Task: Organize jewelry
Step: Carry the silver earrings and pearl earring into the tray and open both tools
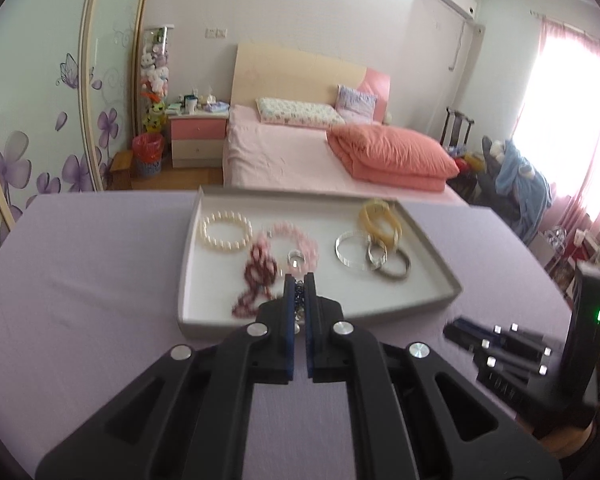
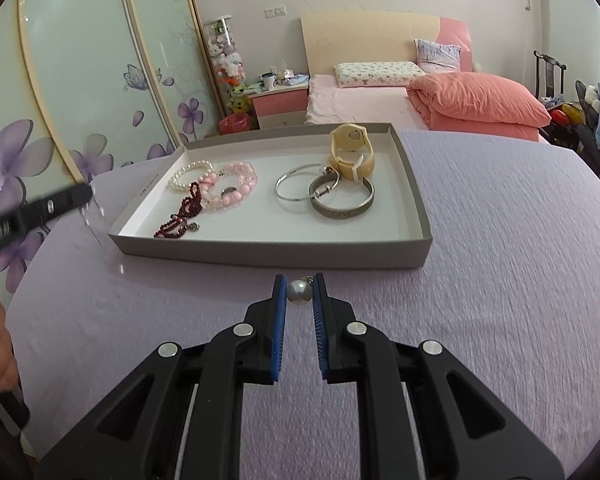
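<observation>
A grey tray (image 1: 432,240) (image 2: 268,254) on the lavender table holds a white pearl bracelet (image 1: 226,232) (image 2: 188,176), a pink bead bracelet (image 1: 296,240) (image 2: 236,188), a dark red bead string (image 1: 258,276) (image 2: 182,216), silver bangles (image 1: 374,256) (image 2: 342,200) and a yellow watch (image 1: 380,218) (image 2: 352,152). My left gripper (image 1: 299,280) is shut on a dark beaded piece (image 1: 299,294) with a pearl, over the tray's near edge. My right gripper (image 2: 299,282) is closed on a pearl pendant (image 2: 299,292) just in front of the tray.
The right gripper's body (image 1: 500,344) lies low at the right in the left wrist view, and the left gripper's arm (image 2: 28,216) at the left in the right wrist view. A bed (image 2: 380,96), a nightstand (image 2: 280,104) and a wardrobe (image 2: 80,80) stand beyond the table.
</observation>
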